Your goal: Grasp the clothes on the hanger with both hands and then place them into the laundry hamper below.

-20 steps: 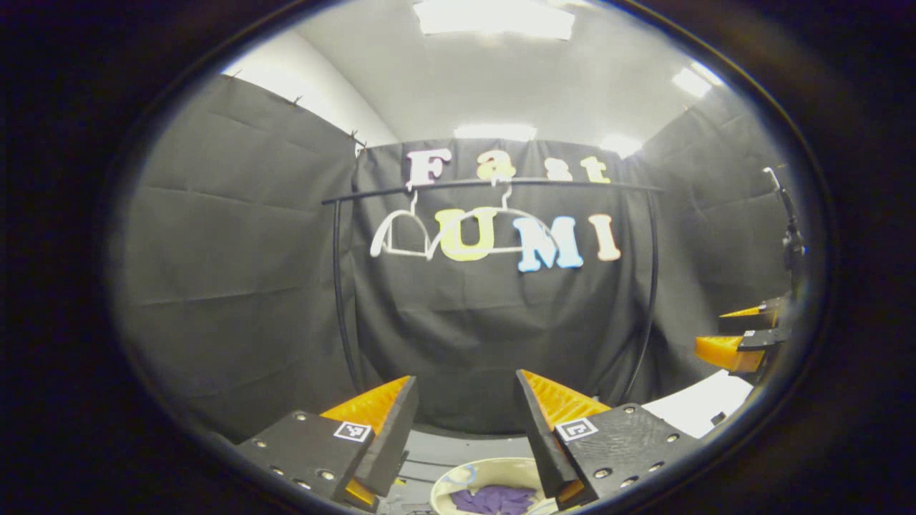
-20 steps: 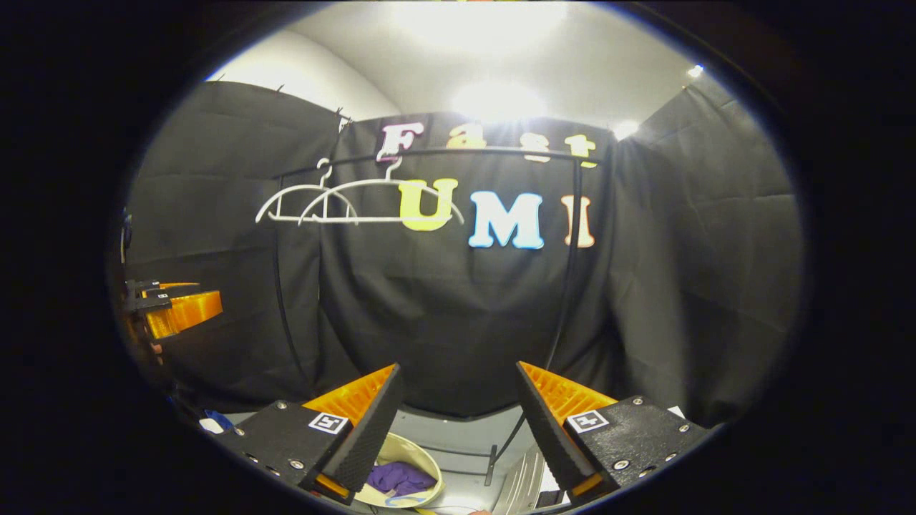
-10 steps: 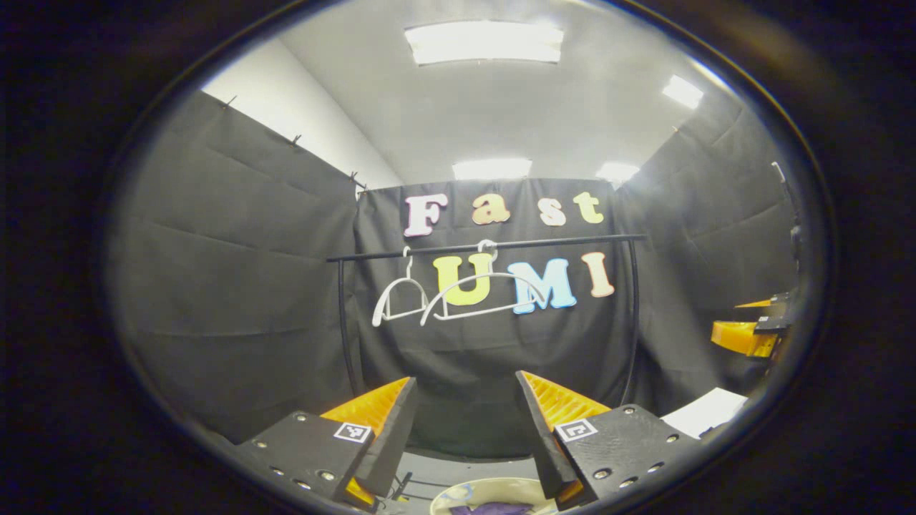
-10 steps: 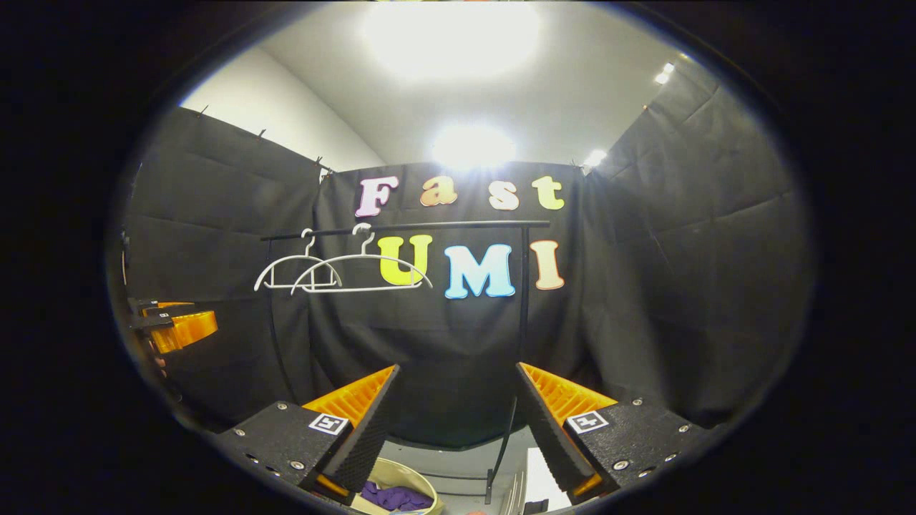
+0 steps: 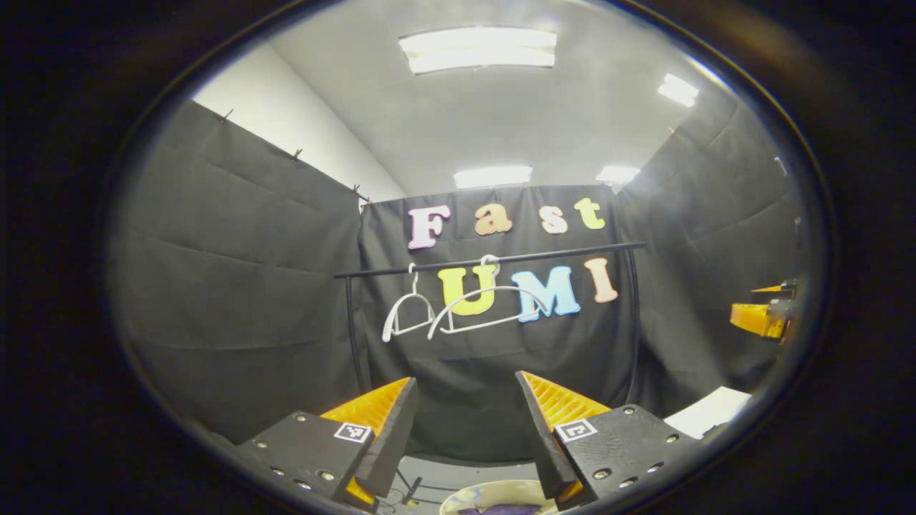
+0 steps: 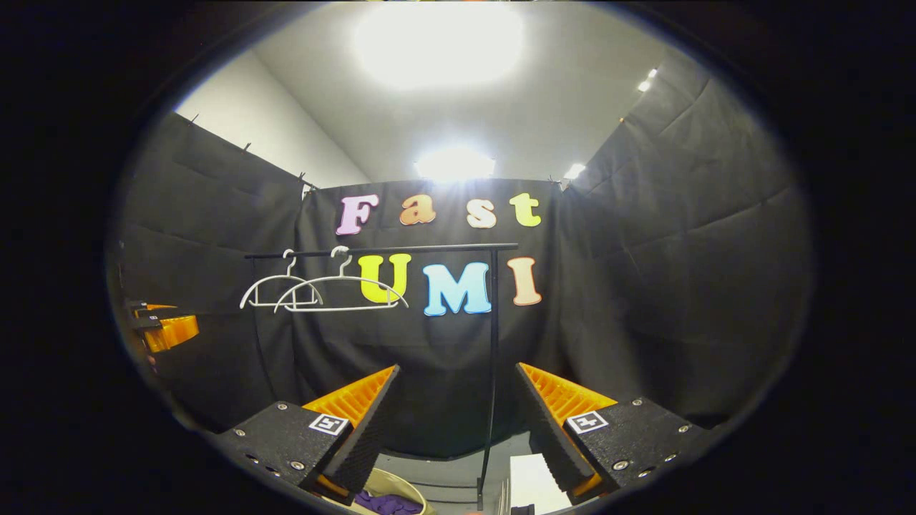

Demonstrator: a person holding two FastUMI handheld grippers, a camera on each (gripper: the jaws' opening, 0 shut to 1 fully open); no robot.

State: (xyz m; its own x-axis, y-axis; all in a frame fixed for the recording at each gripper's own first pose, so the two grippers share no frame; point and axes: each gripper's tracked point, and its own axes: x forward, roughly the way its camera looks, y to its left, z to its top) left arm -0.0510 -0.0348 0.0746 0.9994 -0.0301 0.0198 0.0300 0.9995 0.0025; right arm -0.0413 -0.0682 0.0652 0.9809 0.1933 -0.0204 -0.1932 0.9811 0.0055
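Two bare white hangers (image 5: pixel 472 311) (image 6: pixel 325 292) hang on the black rail (image 5: pixel 494 257) (image 6: pixel 386 250) far ahead. The purple garment (image 5: pixel 501 509) (image 6: pixel 386 503) lies in the cream hamper (image 5: pixel 494 493) (image 6: pixel 397 486), low between the fingers in both views. My left gripper (image 5: pixel 465 400) is open and holds nothing, well back from the rail. My right gripper (image 6: pixel 458 390) is open too, also holding nothing. The right gripper (image 5: pixel 762 315) also shows at the right edge of the left gripper view. The left gripper (image 6: pixel 161 325) also shows at the left edge of the right gripper view.
The rail stands on black uprights (image 5: pixel 633 322) (image 6: pixel 492 357) in front of the cloth wall. A white sheet (image 5: pixel 708 411) (image 6: pixel 537 483) lies on the grey floor to the right of the hamper.
Both grippers have pulled back from the rail and tipped upward; rail and hangers look smaller and lower. The hamper with the purple garment has slid toward the bottom edge.
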